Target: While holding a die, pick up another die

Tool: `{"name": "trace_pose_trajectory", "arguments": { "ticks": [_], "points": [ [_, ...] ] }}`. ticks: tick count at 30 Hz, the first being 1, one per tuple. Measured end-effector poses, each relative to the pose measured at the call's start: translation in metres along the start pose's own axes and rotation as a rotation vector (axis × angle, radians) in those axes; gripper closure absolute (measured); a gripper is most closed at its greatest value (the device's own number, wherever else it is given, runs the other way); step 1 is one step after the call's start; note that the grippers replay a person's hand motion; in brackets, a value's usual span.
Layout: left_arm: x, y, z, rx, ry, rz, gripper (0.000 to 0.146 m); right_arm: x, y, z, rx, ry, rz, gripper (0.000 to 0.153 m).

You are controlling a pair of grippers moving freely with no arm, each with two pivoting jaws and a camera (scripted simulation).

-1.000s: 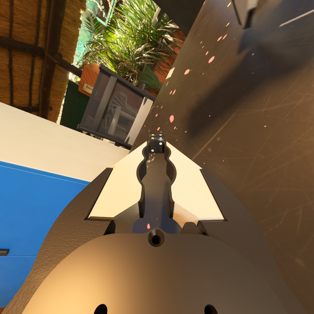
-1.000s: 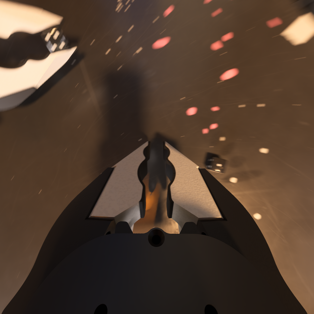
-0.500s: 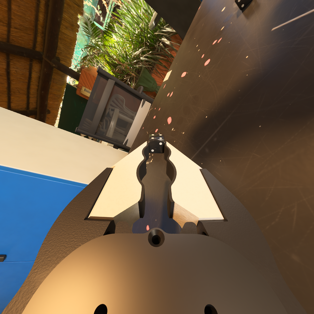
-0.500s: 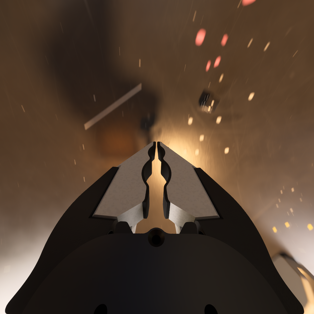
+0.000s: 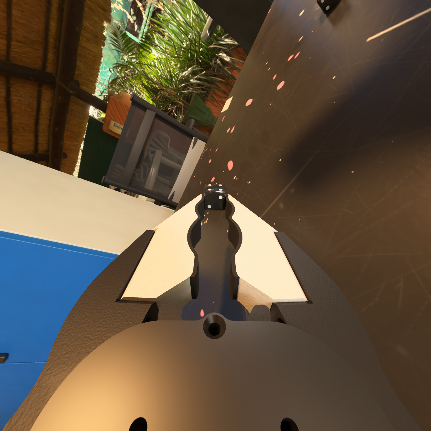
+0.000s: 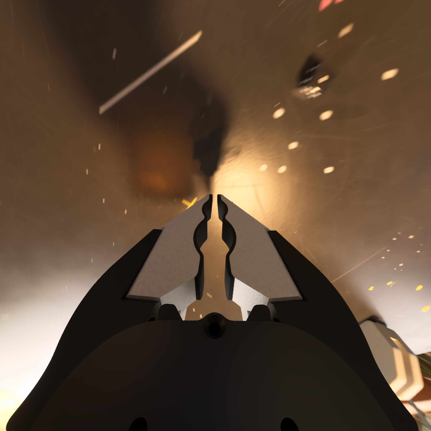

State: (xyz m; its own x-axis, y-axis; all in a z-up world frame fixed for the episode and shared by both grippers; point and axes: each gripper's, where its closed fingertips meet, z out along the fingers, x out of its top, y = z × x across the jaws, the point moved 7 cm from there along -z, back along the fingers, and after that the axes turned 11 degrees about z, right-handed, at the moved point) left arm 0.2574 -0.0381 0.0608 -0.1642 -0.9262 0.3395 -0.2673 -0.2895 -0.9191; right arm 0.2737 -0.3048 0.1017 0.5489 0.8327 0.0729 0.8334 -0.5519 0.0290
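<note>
My left gripper [image 5: 214, 198] is shut on a black die with white pips [image 5: 214, 202], pinched at the very fingertips above the dark scratched table [image 5: 326, 210]. A second black die [image 5: 326, 5] lies on the table at the top edge of the left wrist view. In the right wrist view the same die [image 6: 312, 80] is blurred, ahead and to the right of my right gripper [image 6: 214, 197]. The right gripper is shut and empty, its tips almost touching, well short of that die.
A pale thin streak [image 6: 149, 72] marks the table ahead left of the right gripper. Part of the left gripper [image 6: 396, 363] shows at the lower right. A blue cabinet [image 5: 46, 291], a dark framed box [image 5: 151, 158] and plants [image 5: 175, 58] lie beyond the table edge.
My right gripper has closed from partly open to shut and empty, and has swung away, so the loose die now sits farther ahead and right. The left gripper keeps its die, hardly moving.
</note>
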Motion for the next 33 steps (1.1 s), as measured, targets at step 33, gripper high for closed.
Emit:
{"name": "trace_pose_trajectory", "arguments": {
  "ticks": [33],
  "points": [
    [0.018, 0.01, -0.003, 0.139, 0.023, 0.323, 0.13, 0.039, -0.025, 0.009, 0.14, 1.027, -0.361, 0.136]
  ]
}}
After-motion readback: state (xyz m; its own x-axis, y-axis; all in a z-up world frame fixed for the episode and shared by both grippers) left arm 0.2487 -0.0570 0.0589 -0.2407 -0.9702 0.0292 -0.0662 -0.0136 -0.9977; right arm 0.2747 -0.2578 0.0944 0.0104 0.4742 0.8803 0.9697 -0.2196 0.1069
